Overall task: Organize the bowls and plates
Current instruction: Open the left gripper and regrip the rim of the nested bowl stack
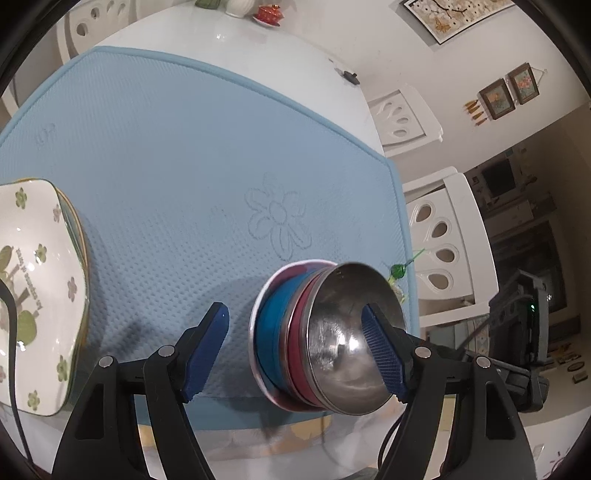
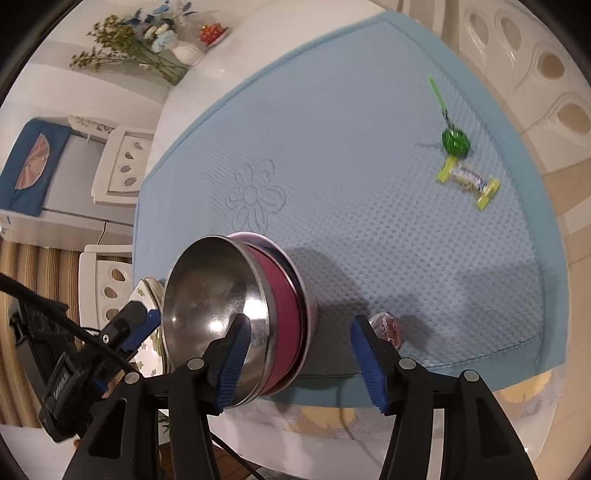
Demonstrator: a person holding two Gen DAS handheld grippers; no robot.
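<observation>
A stack of bowls [image 1: 306, 343] stands on the blue mat [image 1: 184, 166]: a steel bowl [image 1: 347, 343] on top, red and blue bowls under it, a white one at the bottom. My left gripper [image 1: 301, 350] is open and straddles the stack, its right finger inside the steel bowl. My right gripper [image 2: 301, 358] is open too, with its left finger inside the steel bowl [image 2: 218, 310] and the stack's wall between the fingers. A stack of flowered square plates [image 1: 33, 295] lies at the left on the mat; its edge shows in the right wrist view [image 2: 147, 295].
Wrapped candies [image 2: 467, 181] and a green lollipop [image 2: 454, 140] lie on the mat's right part; another candy [image 2: 388, 326] lies by my right finger. White chairs [image 1: 443, 240] stand around the table. A vase [image 2: 184, 51] and a red dish [image 1: 267, 14] stand at the far end.
</observation>
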